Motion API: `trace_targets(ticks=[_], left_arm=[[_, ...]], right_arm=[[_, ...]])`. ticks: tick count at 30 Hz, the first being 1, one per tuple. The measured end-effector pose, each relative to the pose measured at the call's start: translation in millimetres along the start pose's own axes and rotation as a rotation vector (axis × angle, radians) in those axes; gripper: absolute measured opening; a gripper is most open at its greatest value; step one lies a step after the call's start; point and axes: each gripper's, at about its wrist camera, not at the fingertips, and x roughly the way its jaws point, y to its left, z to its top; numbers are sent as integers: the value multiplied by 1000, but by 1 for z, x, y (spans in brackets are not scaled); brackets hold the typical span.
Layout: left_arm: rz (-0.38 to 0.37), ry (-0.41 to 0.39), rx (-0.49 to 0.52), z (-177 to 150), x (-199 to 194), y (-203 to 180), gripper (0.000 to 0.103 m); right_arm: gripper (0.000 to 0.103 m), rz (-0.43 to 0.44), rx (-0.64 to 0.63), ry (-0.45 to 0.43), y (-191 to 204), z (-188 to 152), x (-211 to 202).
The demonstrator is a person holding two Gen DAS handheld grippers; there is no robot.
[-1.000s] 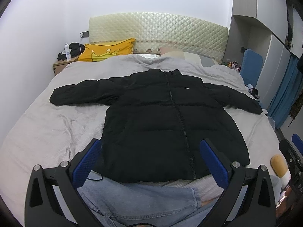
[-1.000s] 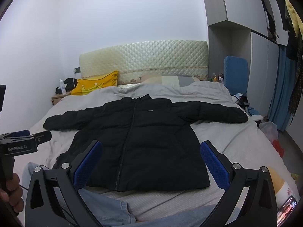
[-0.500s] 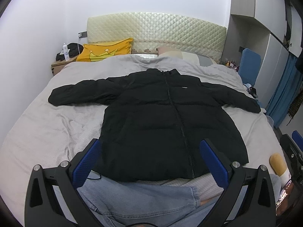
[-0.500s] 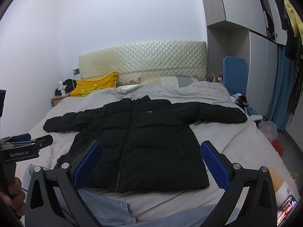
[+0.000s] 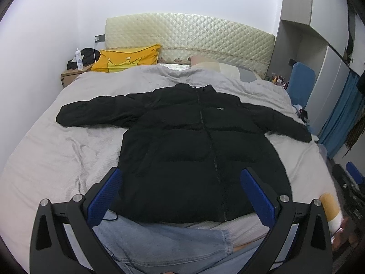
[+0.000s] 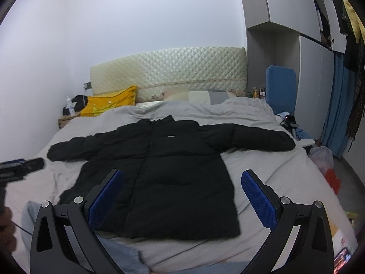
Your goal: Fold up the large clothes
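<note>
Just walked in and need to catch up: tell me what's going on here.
A person holds a gripper in each hand over a bed. A black jacket lies flat on it, zipped, front up, sleeves spread out to the sides. The left gripper and the right gripper both hover near the jacket's hem with jaws open, holding nothing. Folding has not started. Jeans lie at the bed's near edge.

A yellow crown-print pillow (image 5: 127,57) leaned at the upper left against the cream quilted headboard (image 5: 189,36); a white bottle (image 5: 78,56) stood on the wooden nightstand (image 5: 68,75) at far left; a blue chair (image 6: 281,84) sat at right by teal curtains (image 6: 337,116); pale jeans (image 5: 164,244) lay along the bottom edge on the grey bedspread (image 5: 45,159).
</note>
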Motion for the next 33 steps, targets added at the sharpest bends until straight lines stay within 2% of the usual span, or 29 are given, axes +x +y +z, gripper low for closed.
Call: trace_targets(ticks=[4,7,11,14,19,26,33], left_arm=[[-31,0,-20,15,-4,-1,103],[-110,19,-9,35,-10,-9,103],[-82,-42,7,59,-26,-20,103],[-82,-52,1,71,-26,-21,103],[-103,8,-27,87,-3,-20,103],[-45,33,-41,105,35,-23,103],[-30,86,-60,113,84,-20,103]], right_arm=[[103,-49,13,-12,-32,12,16],[103,-66,63,-10,-69,23,39],[103,-100,104,-12,-110,31,67],[103,-109,121,6,-137,34,95],[103,-128,198,51,-181,27,142],[103,-131,341,128,-233,4,206],[103,-142,355,163,-270,-7,260]])
